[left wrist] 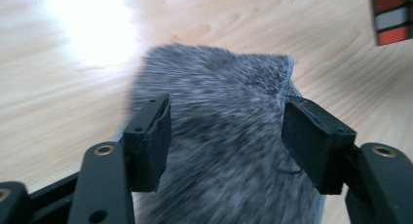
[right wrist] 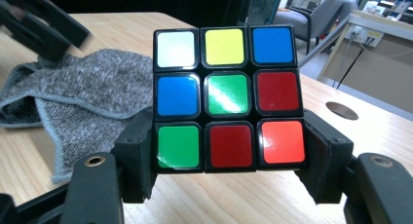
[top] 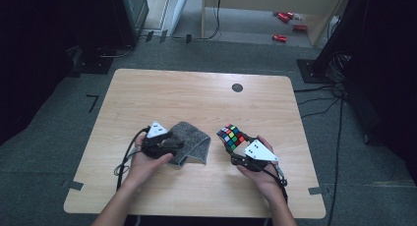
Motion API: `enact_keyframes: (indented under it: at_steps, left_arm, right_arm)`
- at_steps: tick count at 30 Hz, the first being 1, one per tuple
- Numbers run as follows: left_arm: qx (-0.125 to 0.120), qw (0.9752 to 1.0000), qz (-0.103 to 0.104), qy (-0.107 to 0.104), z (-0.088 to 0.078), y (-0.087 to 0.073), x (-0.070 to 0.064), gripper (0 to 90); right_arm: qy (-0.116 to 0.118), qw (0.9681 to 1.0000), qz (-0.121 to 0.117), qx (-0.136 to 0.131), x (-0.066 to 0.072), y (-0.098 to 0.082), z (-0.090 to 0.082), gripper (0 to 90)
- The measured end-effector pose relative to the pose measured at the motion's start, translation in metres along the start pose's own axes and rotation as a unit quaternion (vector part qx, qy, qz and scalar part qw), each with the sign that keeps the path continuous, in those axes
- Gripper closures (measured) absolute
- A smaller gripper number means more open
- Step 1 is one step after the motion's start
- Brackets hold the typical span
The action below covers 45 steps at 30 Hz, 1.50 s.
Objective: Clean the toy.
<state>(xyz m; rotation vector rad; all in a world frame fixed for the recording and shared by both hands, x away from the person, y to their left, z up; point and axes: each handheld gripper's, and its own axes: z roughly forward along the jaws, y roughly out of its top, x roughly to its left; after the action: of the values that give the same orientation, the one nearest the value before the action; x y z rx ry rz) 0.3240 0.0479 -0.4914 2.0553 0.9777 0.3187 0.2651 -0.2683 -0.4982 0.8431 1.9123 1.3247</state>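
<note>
A grey knitted cloth (top: 193,140) lies folded on the wooden table (top: 196,93), left of centre near the front. My left gripper (top: 173,143) hovers at the cloth's left edge. In the left gripper view its jaws (left wrist: 226,121) stand open, with the cloth (left wrist: 219,87) spread beneath and between them and no pad pressing on it. My right gripper (top: 236,150) holds a Rubik's cube (top: 232,135) tilted just above the table, right of the cloth. In the right gripper view the pads clamp the cube (right wrist: 227,100) at its bottom row, and the cloth (right wrist: 92,87) lies behind to the left.
A small black round hole (top: 237,87) marks the table's far side. On the floor beyond the table are several red objects (top: 280,38), and cables (top: 339,118) run along the right side. Dark equipment stands at the back left and right.
</note>
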Motion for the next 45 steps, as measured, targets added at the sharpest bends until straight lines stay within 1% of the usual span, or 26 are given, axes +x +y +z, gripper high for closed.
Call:
enact_keyframes:
  at_steps: [2, 5, 7, 9, 10, 11, 12, 14, 15, 16, 17, 19, 21, 23, 24, 25, 26, 28, 30, 35, 39, 40, 42, 43, 44, 45]
  left_arm:
    - [0.034, 0.9992, -0.006, 0.018, 0.019, -0.002, -0.007, 30.1]
    - [0.045, 0.9976, 0.006, 0.052, 0.027, -0.004, -0.013, 32.6]
    - [0.048, 0.9961, 0.024, 0.069, 0.026, -0.005, -0.015, 41.8]
    - [0.039, 0.9963, 0.026, 0.072, 0.022, -0.007, -0.012, 57.4]
    - [0.034, 0.997, 0.019, 0.067, 0.02, -0.008, -0.009, 67.0]
    - [0.029, 0.9978, 0.013, 0.058, 0.017, -0.009, -0.006, 71.8]
    - [0.023, 0.9984, 0.012, 0.05, 0.014, -0.008, -0.005, 75.2]
    - [-0.004, 0.9998, 0.01, 0.016, 0.005, -0.007, -0.004, 77.2]
    - [-0.026, 0.9996, 0.006, -0.008, -0.001, -0.005, -0.004, 77.4]
    - [-0.049, 0.9982, 0.009, -0.033, -0.007, -0.004, -0.005, 77.4]
    - [-0.066, 0.9968, 0.015, -0.042, -0.012, -0.002, -0.006, 77.4]
    - [-0.098, 0.9919, 0.025, -0.077, -0.022, 0.003, -0.011, 77.1]
    - [-0.123, 0.9831, 0.03, -0.132, -0.029, 0.006, -0.015, 76.5]
    - [-0.129, 0.9748, 0.04, -0.177, -0.031, 0.008, -0.02, 75.5]
    - [-0.134, 0.9674, 0.052, -0.208, -0.033, 0.009, -0.025, 75.0]
    - [-0.135, 0.964, 0.063, -0.22, -0.033, 0.009, -0.029, 74.3]
    - [-0.132, 0.9623, 0.075, -0.226, -0.033, 0.009, -0.032, 73.9]
    - [-0.126, 0.9638, 0.074, -0.223, -0.032, 0.009, -0.034, 73.8]
    - [-0.121, 0.9668, 0.057, -0.218, -0.032, 0.01, -0.028, 74.0]
    - [-0.106, 0.9739, 0.015, -0.2, -0.029, 0.007, -0.018, 74.0]
    - [-0.098, 0.9743, 0.003, -0.203, -0.028, 0.007, -0.019, 74.3]
    - [-0.103, 0.9713, 0.003, -0.215, -0.03, 0.007, -0.02, 74.7]
    - [-0.118, 0.9631, 0.011, -0.241, -0.034, 0.008, -0.023, 74.9]
    - [-0.121, 0.9625, 0.018, -0.242, -0.036, 0.009, -0.025, 74.8]
    - [-0.119, 0.9644, 0.021, -0.235, -0.037, 0.01, -0.026, 74.8]
    - [-0.114, 0.9674, 0.017, -0.226, -0.036, 0.01, -0.025, 74.8]
  right_arm:
    - [0.004, 1.0, 0.0, 0.0, 0.001, 0.0, 0.0, 34.1]
    - [0.01, 0.9999, 0.006, 0.0, 0.002, 0.0, 0.0, 34.1]
    - [0.017, 0.9998, 0.009, 0.002, 0.002, -0.001, 0.0, 34.1]
    - [0.023, 0.9997, 0.012, 0.003, 0.002, -0.001, 0.001, 34.1]
    - [0.027, 0.9996, 0.013, 0.003, 0.003, -0.001, 0.001, 34.1]
    - [0.029, 0.9995, 0.012, 0.003, 0.004, -0.001, 0.001, 34.1]
    - [0.034, 0.9993, 0.013, 0.003, 0.005, -0.001, 0.001, 34.1]
    - [0.043, 0.999, 0.01, 0.003, 0.009, 0.0, 0.003, 34.1]
    - [0.047, 0.9989, 0.008, 0.004, 0.011, 0.0, 0.004, 34.1]
    - [0.051, 0.9987, 0.006, 0.005, 0.013, 0.0, 0.005, 34.1]
    - [0.058, 0.9983, 0.006, 0.007, 0.016, 0.0, 0.006, 34.1]
    - [0.071, 0.9974, 0.002, 0.009, 0.022, 0.0, 0.009, 34.1]
    - [0.085, 0.9963, -0.002, 0.012, 0.029, 0.0, 0.012, 34.2]
    - [0.098, 0.995, -0.01, 0.016, 0.037, 0.0, 0.015, 34.1]
    - [0.104, 0.9943, -0.015, 0.017, 0.04, 0.0, 0.016, 34.2]
    - [0.112, 0.9932, -0.025, 0.02, 0.046, 0.001, 0.018, 34.2]
    - [0.118, 0.9923, -0.03, 0.02, 0.05, 0.001, 0.019, 34.2]
    - [0.123, 0.9914, -0.04, 0.022, 0.056, 0.003, 0.019, 34.2]
    - [0.115, 0.992, -0.049, 0.021, 0.057, 0.004, 0.019, 34.2]
    - [0.118, 0.9917, -0.049, 0.004, 0.054, 0.007, 0.015, 34.3]
    - [0.121, 0.9913, -0.053, 0.004, 0.055, 0.007, 0.015, 34.3]
    - [0.122, 0.9911, -0.052, 0.003, 0.055, 0.006, 0.015, 34.3]
    - [0.128, 0.9904, -0.053, 0.003, 0.058, 0.006, 0.015, 34.3]
    - [0.131, 0.9898, -0.057, 0.003, 0.059, 0.006, 0.016, 34.3]
    - [0.133, 0.9894, -0.06, 0.004, 0.061, 0.006, 0.016, 34.3]
    - [0.132, 0.9895, -0.06, 0.004, 0.062, 0.007, 0.016, 34.3]
